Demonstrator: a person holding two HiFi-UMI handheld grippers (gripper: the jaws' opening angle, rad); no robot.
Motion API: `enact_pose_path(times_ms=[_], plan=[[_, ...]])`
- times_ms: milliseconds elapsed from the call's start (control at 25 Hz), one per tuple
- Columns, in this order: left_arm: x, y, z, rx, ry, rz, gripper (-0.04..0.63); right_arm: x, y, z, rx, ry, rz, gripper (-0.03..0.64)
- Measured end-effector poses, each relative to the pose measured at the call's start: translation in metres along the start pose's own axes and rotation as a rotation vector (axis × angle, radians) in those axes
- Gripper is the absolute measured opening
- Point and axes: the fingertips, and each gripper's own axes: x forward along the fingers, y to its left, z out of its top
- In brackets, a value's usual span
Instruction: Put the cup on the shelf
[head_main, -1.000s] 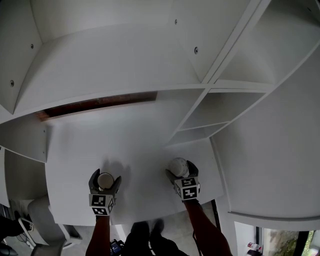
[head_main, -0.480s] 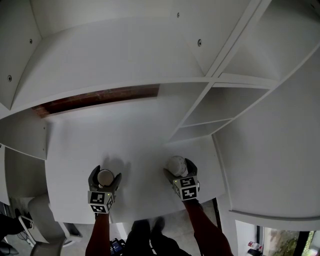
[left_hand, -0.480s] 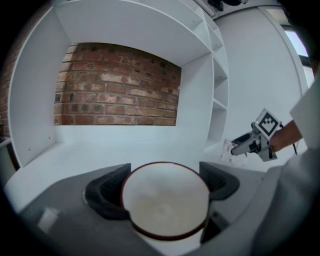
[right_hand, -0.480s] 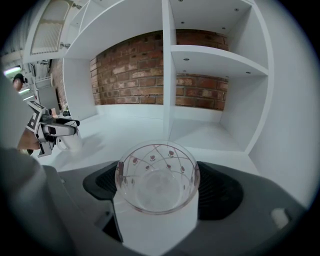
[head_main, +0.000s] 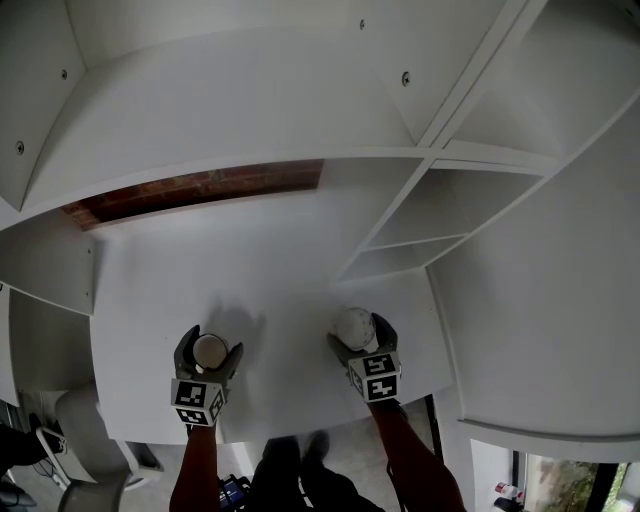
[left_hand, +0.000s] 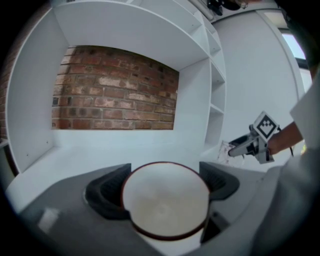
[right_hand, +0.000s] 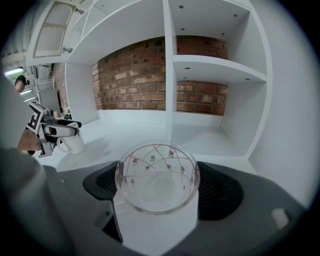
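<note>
A white cup with a dark red rim (head_main: 210, 349) (left_hand: 165, 206) sits between the jaws of my left gripper (head_main: 207, 352) (left_hand: 162, 182), which is shut on it. My right gripper (head_main: 356, 334) (right_hand: 159, 186) is shut on a clear glass cup with small flower prints (head_main: 354, 327) (right_hand: 157, 176). Both stand over the near part of the white desk (head_main: 270, 260). The white shelf unit (head_main: 440, 215) (right_hand: 210, 65) rises at the far right, with open compartments. Each gripper view shows the other gripper off to the side: the right one (left_hand: 240, 148) and the left one (right_hand: 57, 131).
A brick wall (head_main: 200, 187) (left_hand: 115, 90) backs the desk and the shelf compartments. A large white board (head_main: 240, 100) overhangs the desk's far side. A grey chair (head_main: 85, 430) stands below the desk's left corner, and a person's feet (head_main: 295, 470) show at the front edge.
Both grippers keep nearly the same places with their cups. The head view has tipped a little, so more of the brick wall shows.
</note>
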Motion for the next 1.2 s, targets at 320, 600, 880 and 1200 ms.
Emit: enact_pose_path(times_ms=[320, 600, 880, 1200], plan=[[-0.006, -0.011, 0.039, 0.019, -0.021, -0.041, 0.425, -0.015, 0.005, 0.019, -0.014, -0.031, 0.009, 0.466], [-0.022, -0.021, 0.091, 0.049, -0.068, -0.058, 0.425, -0.041, 0.004, 0.047, -0.014, -0.063, 0.008, 0.466], [-0.044, -0.039, 0.149, 0.080, -0.113, -0.090, 0.425, -0.077, 0.003, 0.083, -0.019, -0.106, 0.007, 0.466], [-0.070, -0.059, 0.209, 0.125, -0.175, -0.111, 0.425, -0.116, -0.002, 0.121, -0.024, -0.156, -0.005, 0.466]])
